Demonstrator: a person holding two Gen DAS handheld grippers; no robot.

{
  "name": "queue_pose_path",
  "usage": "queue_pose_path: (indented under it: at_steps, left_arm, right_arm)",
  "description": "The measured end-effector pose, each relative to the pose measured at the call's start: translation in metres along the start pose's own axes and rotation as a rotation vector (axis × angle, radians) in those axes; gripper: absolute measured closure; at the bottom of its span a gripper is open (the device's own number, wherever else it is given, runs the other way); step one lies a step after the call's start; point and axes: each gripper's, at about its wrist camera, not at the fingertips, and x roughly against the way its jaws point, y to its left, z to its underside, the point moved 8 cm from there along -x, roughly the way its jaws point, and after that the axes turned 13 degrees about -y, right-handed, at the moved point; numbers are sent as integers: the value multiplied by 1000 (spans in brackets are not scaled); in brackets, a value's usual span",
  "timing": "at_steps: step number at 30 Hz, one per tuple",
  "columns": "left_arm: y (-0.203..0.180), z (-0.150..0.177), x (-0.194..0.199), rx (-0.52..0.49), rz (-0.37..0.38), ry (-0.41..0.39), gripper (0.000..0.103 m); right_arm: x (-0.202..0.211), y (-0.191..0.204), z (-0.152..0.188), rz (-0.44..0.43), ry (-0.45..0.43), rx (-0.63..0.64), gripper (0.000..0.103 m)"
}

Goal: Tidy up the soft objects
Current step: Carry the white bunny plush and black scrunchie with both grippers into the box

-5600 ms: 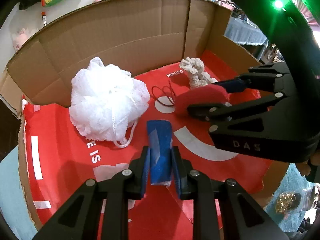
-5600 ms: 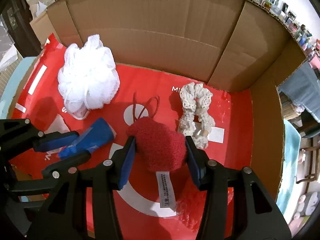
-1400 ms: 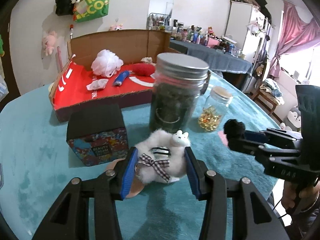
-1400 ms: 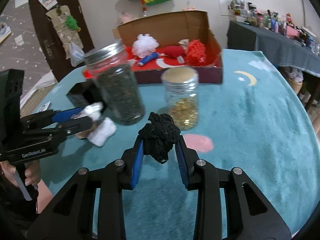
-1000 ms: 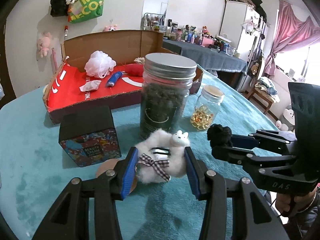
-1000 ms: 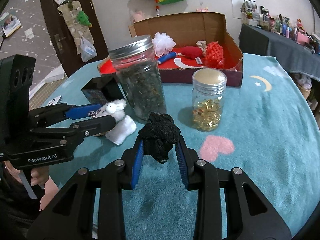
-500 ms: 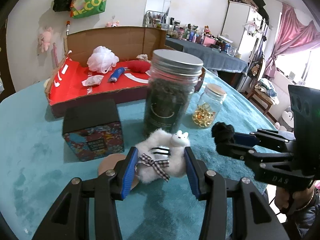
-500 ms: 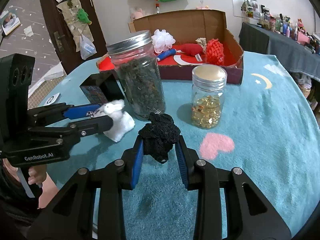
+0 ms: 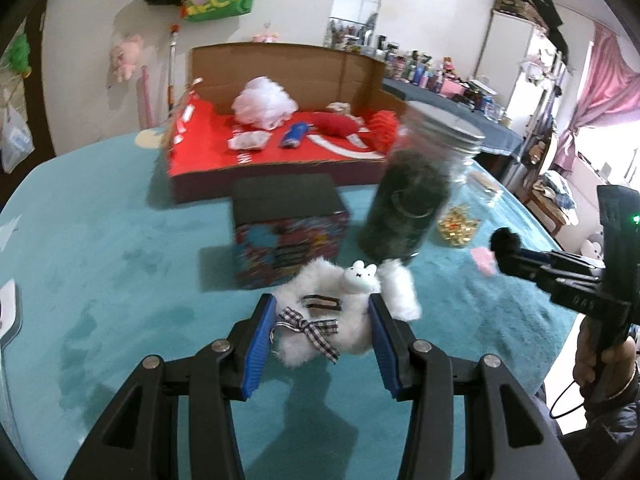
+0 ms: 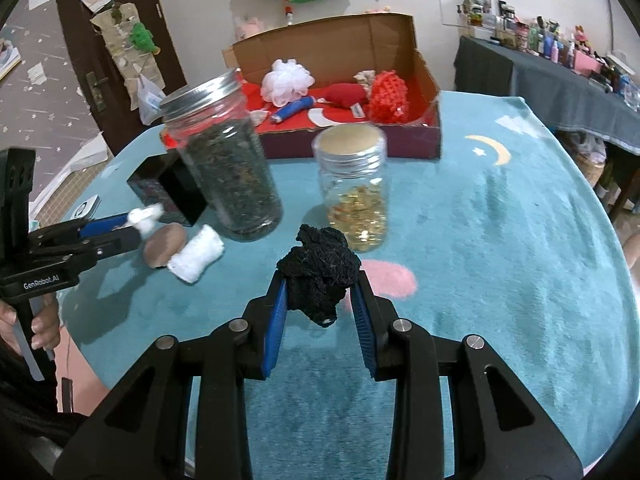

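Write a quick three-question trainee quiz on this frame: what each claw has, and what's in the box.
1. True or false: the left claw grips the white fluffy bunny toy.
2. What does the right claw hold? A) red knitted ball B) black crocheted wad C) blue roll
3. Fill in: the white mesh pouf lies in the cardboard ____.

Key: 1 true; 2 B; 3 box. The large jar with the dark filling and the small jar of gold bits stand on the teal table cover, between the claws and the box.
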Motion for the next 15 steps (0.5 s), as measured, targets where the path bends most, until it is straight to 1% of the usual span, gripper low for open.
queue_pose_path:
  at_steps: [5, 10, 15]
  left_arm:
    - [24, 5, 7, 29, -42, 8, 54]
    - [47, 4, 12, 36, -93, 1, 54]
    - [71, 1, 7, 28, -135, 0, 54]
  right_arm:
    - [0, -13, 0, 26, 8, -14, 73]
    - [-1, -25, -2, 55, 13, -6, 73]
    - [-4, -39, -4, 66, 21, -17, 73]
